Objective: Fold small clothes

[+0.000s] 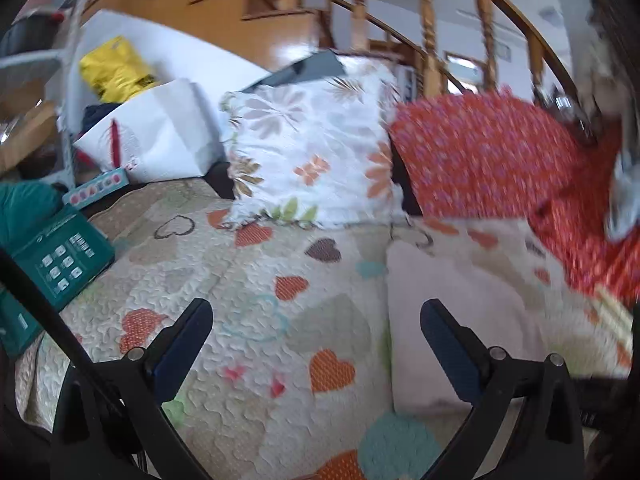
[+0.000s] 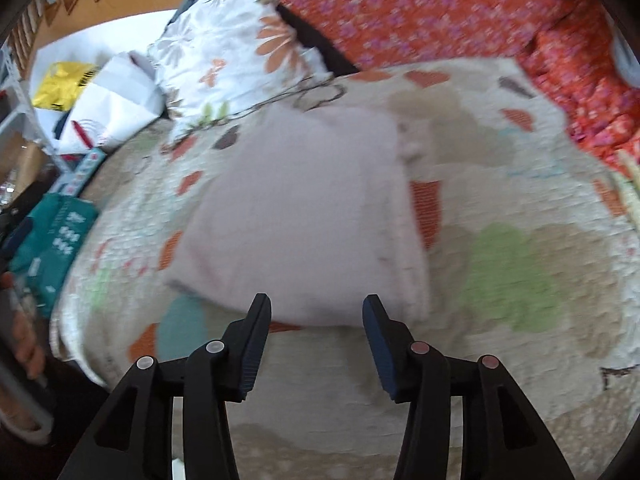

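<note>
Judging the fold complete, I find the pale pink folded cloth (image 2: 304, 208) on the heart-patterned quilt (image 2: 520, 240), below the floral pillow (image 2: 224, 48). Right gripper (image 2: 316, 316) and left gripper (image 1: 316, 320) stand open, empty. Next move: fetch another garment.

Left gripper (image 1: 316, 316): jaws wide apart, nothing between, angled slightly down. Right gripper (image 2: 316, 312): jaws parted, empty, tilted steeply down. Both views motion-blurred.

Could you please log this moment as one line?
left gripper open, empty | right gripper open, empty | pink cloth folded on quilt
</note>
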The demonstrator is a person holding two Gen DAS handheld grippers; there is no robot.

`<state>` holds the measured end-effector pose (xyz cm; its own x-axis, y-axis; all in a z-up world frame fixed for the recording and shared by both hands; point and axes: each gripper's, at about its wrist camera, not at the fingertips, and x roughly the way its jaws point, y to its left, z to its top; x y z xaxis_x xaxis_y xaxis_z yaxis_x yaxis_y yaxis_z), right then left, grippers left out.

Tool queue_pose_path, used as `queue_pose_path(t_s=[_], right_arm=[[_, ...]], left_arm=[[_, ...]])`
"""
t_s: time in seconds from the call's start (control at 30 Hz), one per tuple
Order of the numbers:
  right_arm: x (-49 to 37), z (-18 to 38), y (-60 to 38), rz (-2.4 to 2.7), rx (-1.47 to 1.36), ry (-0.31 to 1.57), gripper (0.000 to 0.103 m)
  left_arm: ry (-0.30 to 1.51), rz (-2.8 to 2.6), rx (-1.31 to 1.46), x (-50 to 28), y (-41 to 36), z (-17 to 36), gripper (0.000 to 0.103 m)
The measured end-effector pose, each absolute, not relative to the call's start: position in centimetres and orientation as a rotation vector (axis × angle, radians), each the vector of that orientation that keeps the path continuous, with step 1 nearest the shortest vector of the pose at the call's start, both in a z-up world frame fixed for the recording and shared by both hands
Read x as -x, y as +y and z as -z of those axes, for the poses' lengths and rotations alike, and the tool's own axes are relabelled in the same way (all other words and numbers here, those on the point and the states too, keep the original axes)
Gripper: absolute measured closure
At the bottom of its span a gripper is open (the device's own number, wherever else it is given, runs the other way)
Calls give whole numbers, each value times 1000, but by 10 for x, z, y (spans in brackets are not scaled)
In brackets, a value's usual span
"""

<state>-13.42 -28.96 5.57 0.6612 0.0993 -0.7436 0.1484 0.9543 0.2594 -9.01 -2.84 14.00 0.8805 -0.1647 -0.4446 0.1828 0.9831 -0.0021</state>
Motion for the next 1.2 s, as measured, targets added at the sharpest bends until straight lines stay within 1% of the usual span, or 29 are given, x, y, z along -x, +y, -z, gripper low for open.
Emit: queue_pose_path(t_s=[0.1, 0.23, 0.37, 0.53, 0.67, 0.73, 0.93, 1.2], right_arm=[[132, -49, -289, 74, -298, 857, 47], [130, -41, -289, 102, -272, 874, 44], [128, -38, -285, 132, -235, 864, 43], [115, -58, -275, 148, -185, 797, 43], [91, -49, -270, 129, -139, 845, 43], [83, -32, -273, 126, -145, 913, 43], [97, -34, -272, 117, -142, 888, 39], [109, -38, -277, 131, -223, 849, 37]], left_arm=[[513, 219, -92, 90, -44, -121, 0], [674, 280, -115, 79, -58, -89, 0], [810, 282, -132, 69, -62, -57, 0], [914, 256, -147, 57, -61, -29, 0], [1002, 249, -127, 49, -59, -13, 0], [1010, 246, -122, 48, -59, -10, 0], [1010, 245, -112, 51, -58, -7, 0], [1035, 239, -81, 50, -57, -6, 0]])
